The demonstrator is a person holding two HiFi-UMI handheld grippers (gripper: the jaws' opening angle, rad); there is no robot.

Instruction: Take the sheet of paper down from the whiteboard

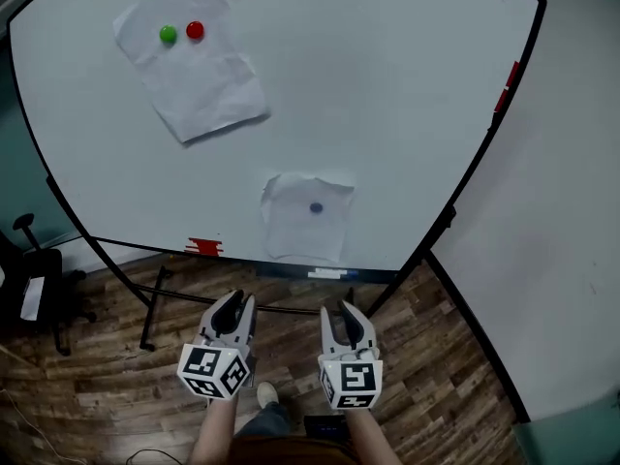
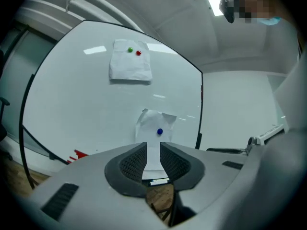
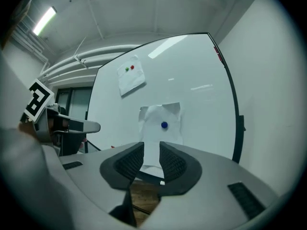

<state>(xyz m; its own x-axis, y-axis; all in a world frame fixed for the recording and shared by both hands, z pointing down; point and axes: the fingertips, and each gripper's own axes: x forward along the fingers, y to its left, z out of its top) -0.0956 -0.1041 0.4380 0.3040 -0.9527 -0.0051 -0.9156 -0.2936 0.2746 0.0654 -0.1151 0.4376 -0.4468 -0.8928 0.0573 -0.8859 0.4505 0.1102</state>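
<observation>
A whiteboard (image 1: pixel 407 114) stands ahead with two crumpled white sheets on it. The lower sheet (image 1: pixel 308 229) is pinned by one blue magnet (image 1: pixel 316 207) near the bottom edge; it also shows as the lower sheet (image 2: pixel 156 126) and the lower sheet (image 3: pixel 160 121) straight beyond each pair of jaws. The upper sheet (image 1: pixel 194 71) hangs at the top left under a green magnet (image 1: pixel 169 34) and a red magnet (image 1: pixel 195 30). My left gripper (image 1: pixel 238 304) and right gripper (image 1: pixel 344 311) hover side by side below the board, well short of it. Both are open with nothing between their pads.
A white marker lies in the board's tray (image 1: pixel 325 273), and a red eraser (image 1: pixel 204 247) sits at the lower left edge. The board's black stand (image 1: pixel 150 308) rests on the wooden floor. An office chair (image 1: pixel 39 284) is at the left, a white wall (image 1: pixel 572 211) at the right.
</observation>
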